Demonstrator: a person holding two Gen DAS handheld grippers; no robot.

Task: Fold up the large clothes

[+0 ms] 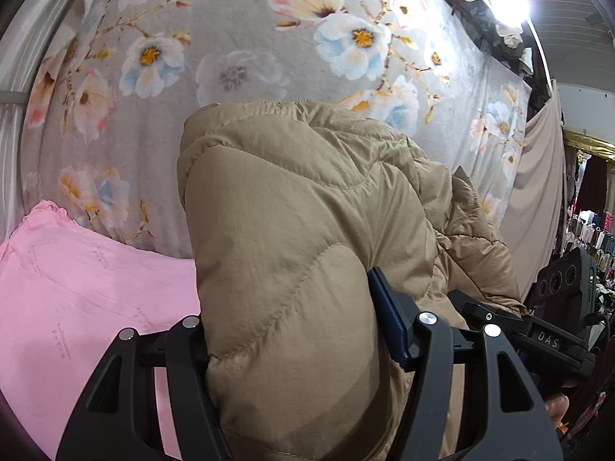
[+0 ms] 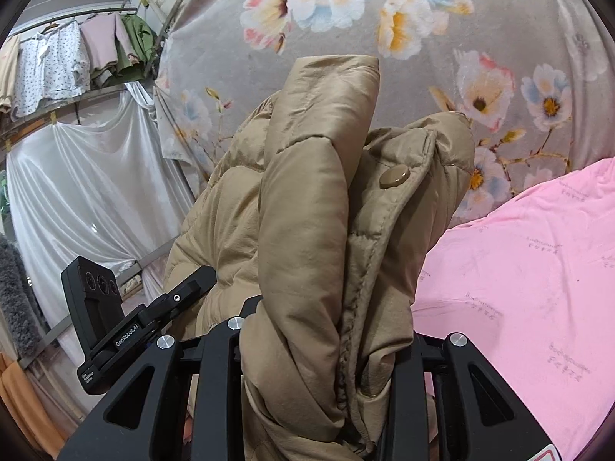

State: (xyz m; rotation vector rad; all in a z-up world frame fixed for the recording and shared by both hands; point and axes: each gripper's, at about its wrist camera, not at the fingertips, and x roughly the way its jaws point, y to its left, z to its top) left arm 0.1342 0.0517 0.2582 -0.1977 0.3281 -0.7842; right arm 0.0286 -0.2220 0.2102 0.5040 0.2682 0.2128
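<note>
A tan quilted puffer jacket [image 1: 292,223] is lifted in front of a grey floral backdrop. My left gripper [image 1: 296,330] is shut on a thick padded fold of it, the fabric bulging up between the jaws and hiding the fingertips. In the right wrist view the same puffer jacket [image 2: 315,238] shows a snap button [image 2: 394,175] on its placket edge. There my right gripper [image 2: 326,345] is shut on a bunched fold near that edge. Each wrist view shows the other gripper beside the jacket: the left one [image 2: 115,319], the right one [image 1: 538,330].
A pink sheet [image 1: 77,307] covers the surface below the jacket [image 2: 519,288]. A grey floral cloth [image 1: 238,38] hangs behind. White drapery [image 2: 84,199] and hung garments on a rail [image 2: 69,53] stand off to one side, with shop racks [image 1: 592,230] on the other.
</note>
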